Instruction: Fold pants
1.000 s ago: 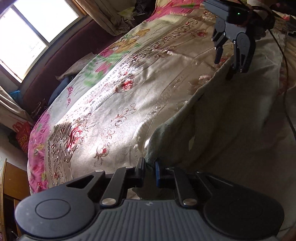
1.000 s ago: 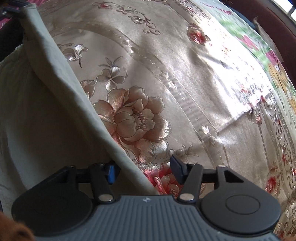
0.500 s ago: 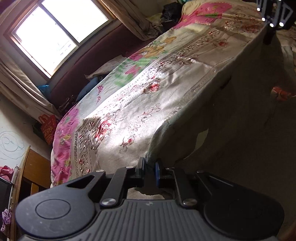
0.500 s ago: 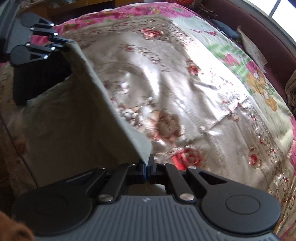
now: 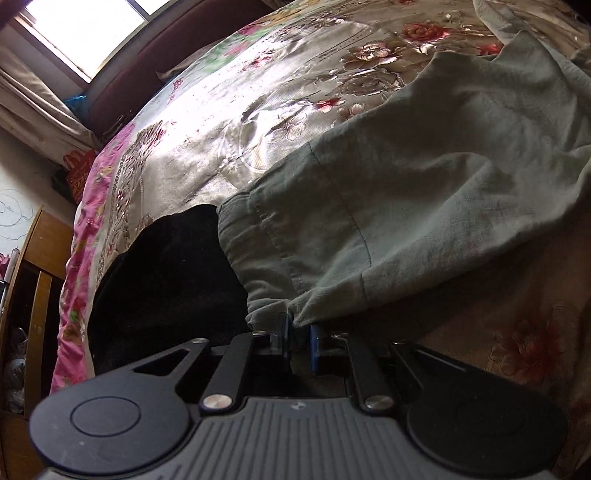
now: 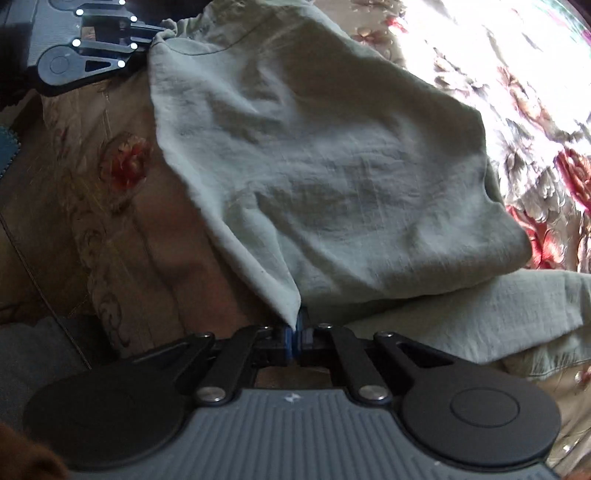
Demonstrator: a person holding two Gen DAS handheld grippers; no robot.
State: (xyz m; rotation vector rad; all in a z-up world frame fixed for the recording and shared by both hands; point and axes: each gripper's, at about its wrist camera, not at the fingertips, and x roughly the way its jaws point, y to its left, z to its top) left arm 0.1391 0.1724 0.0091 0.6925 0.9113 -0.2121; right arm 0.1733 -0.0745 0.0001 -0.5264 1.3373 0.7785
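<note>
Grey-green pants (image 5: 424, 192) lie on a floral satin bedspread (image 5: 229, 110). My left gripper (image 5: 298, 338) is shut on the pants at the waistband corner, low over the bed. My right gripper (image 6: 295, 338) is shut on a pointed corner of the pants (image 6: 314, 166). The cloth spreads away from both grippers and is folded over onto itself. In the right wrist view the left gripper (image 6: 147, 35) shows at the top left, holding the gathered waistband.
A black cloth (image 5: 166, 280) lies on the bed beside the waistband. A dark red headboard (image 5: 177, 48) and a window (image 5: 85, 26) are beyond the bed. A wooden chair (image 5: 33, 295) stands at the left. A blue-edged item (image 6: 7, 147) lies at the left edge.
Both grippers have carried the pants' edge over and down toward the near side of the bed. The cloth now lies folded on the bedspread. The right gripper closed on the cloth one second ago.
</note>
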